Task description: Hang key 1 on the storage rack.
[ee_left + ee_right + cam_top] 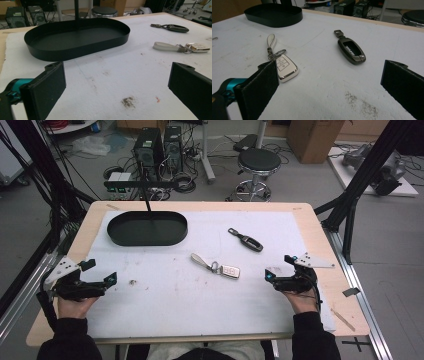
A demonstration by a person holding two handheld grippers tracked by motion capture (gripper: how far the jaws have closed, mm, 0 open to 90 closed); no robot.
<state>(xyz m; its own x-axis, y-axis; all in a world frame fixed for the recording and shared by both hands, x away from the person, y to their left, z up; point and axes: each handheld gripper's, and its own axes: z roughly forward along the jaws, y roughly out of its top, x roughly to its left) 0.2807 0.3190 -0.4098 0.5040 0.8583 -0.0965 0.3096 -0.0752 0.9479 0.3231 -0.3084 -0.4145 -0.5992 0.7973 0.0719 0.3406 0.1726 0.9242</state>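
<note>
white key fob (pixel 230 271) mid-mat, long axis running from strap end up-left to body down-right. dark key fob (pixel 246 240) further back, similar diagonal, ring end up-left. black oval tray (pixel 147 228) back left, long axis across the table, nothing inside. left gripper (pixel 101 272) and right gripper (pixel 279 266) both wide open, holding nothing.

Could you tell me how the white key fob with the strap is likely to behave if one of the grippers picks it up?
The white key fob looks hard and glossy, so it may slip between flat jaws. Its pale strap hangs from a metal ring and would probably dangle and swing. Lying flat, it seems unlikely to roll.
</note>
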